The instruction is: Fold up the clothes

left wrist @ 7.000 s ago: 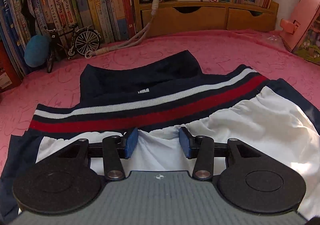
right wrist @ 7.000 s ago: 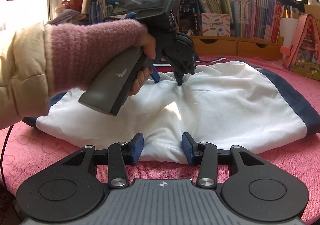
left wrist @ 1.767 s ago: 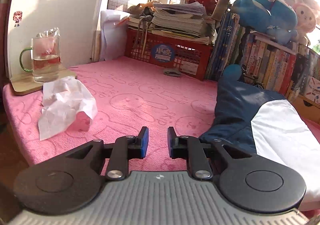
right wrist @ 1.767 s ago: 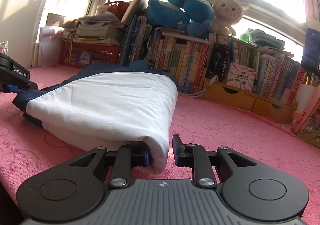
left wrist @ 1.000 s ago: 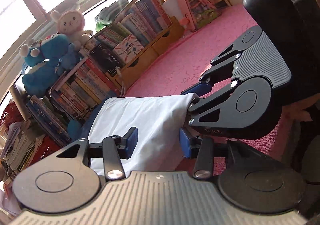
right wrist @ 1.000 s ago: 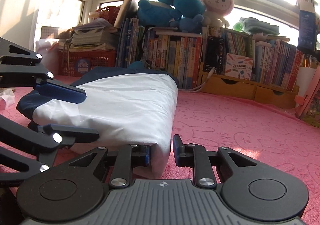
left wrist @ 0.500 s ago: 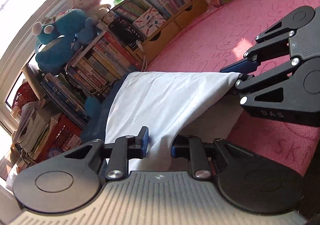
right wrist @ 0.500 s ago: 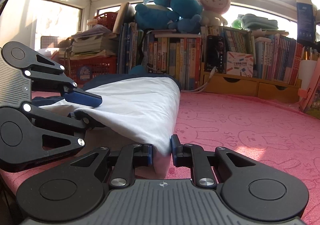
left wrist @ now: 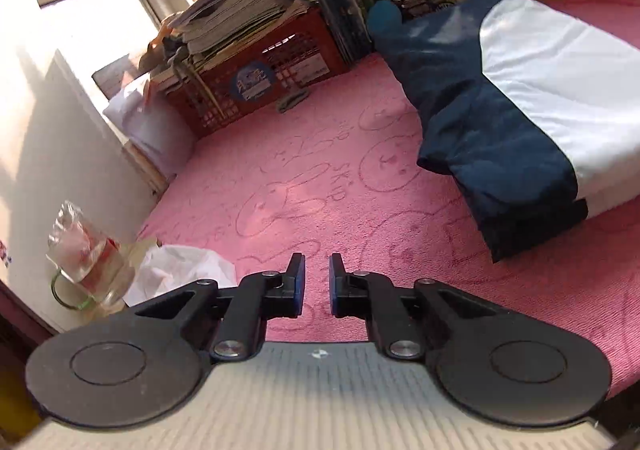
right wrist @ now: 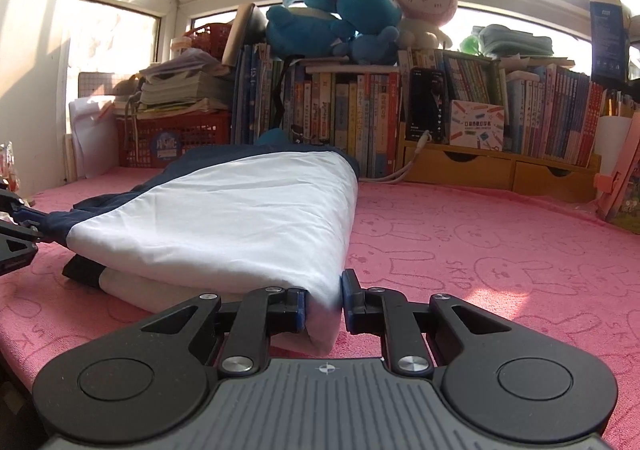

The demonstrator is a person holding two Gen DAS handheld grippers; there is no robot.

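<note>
Left wrist view: left gripper point(left wrist: 317, 282) nearly closed, nothing held; white corner released half second ago, folded garment point(left wrist: 532, 98) now apart on pink cloth point(left wrist: 304, 178).
Right wrist view: right gripper point(right wrist: 323, 304) clamped on garment's white corner; fold judged laid.

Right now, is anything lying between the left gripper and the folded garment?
Nothing visible. Only bare pink cloth lies between the left gripper and the folded garment. The crumpled tissue and glass mug sit off to the other side.
</note>
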